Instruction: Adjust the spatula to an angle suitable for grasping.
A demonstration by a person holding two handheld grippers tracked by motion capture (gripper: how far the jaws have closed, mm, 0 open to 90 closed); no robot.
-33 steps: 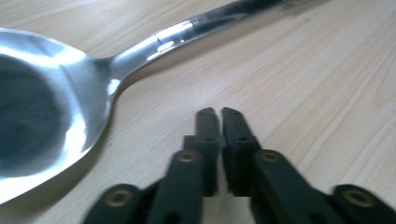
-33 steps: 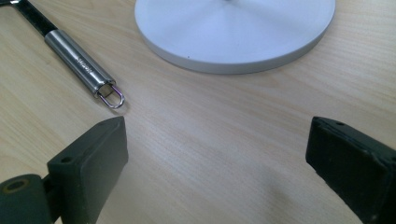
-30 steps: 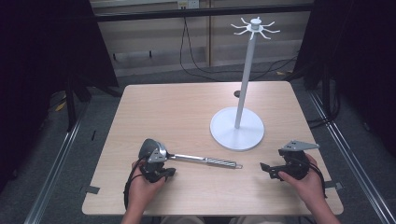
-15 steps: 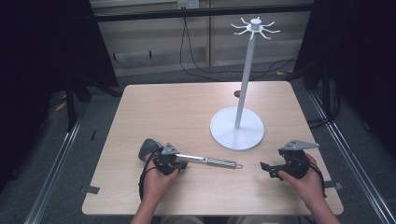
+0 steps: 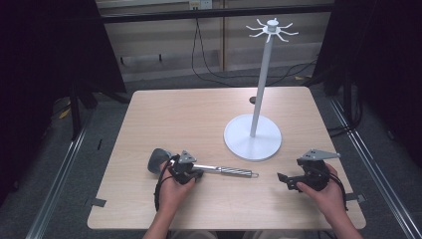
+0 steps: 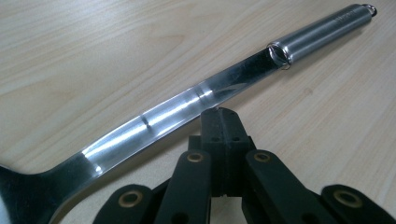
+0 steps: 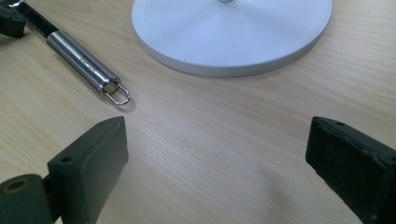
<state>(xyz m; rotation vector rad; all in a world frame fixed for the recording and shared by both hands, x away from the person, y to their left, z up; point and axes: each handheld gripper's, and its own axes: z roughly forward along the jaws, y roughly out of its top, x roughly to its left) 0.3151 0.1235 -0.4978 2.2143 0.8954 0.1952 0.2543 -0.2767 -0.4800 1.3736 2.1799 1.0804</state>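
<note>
Your left gripper (image 5: 198,173) sits at the near left of the table (image 5: 199,114), its jaws pressed together with nothing between them. In the left gripper view, the closed tips (image 6: 222,122) rest just beside the flat shaft of the ladle (image 6: 187,105), on its near side, and you cannot tell from there whether they touch the metal. The ladle (image 5: 219,170) lies flat on the wood: its dark bowl (image 5: 157,160) is at the left, just beyond your left hand (image 5: 171,191), and its shiny shaft runs to the right into a round steel handle (image 5: 234,172) that ends in a small wire loop (image 7: 116,93). The loop end points toward your right gripper (image 5: 282,180), with bare table between them. Your right gripper is held low over the near right of the table, well apart from the ladle, and its jaws stand wide apart; in the right gripper view, the two black pads (image 7: 100,154) frame bare wood, with nothing between them. Beyond them lies the round white base (image 7: 233,32) of the stand. That stand (image 5: 261,89) rises from the right half of the table, a thin white pole with a ring of hooks (image 5: 271,29) at its top. The ladle's handle lies just in front of the base, near it but not touching.
</note>
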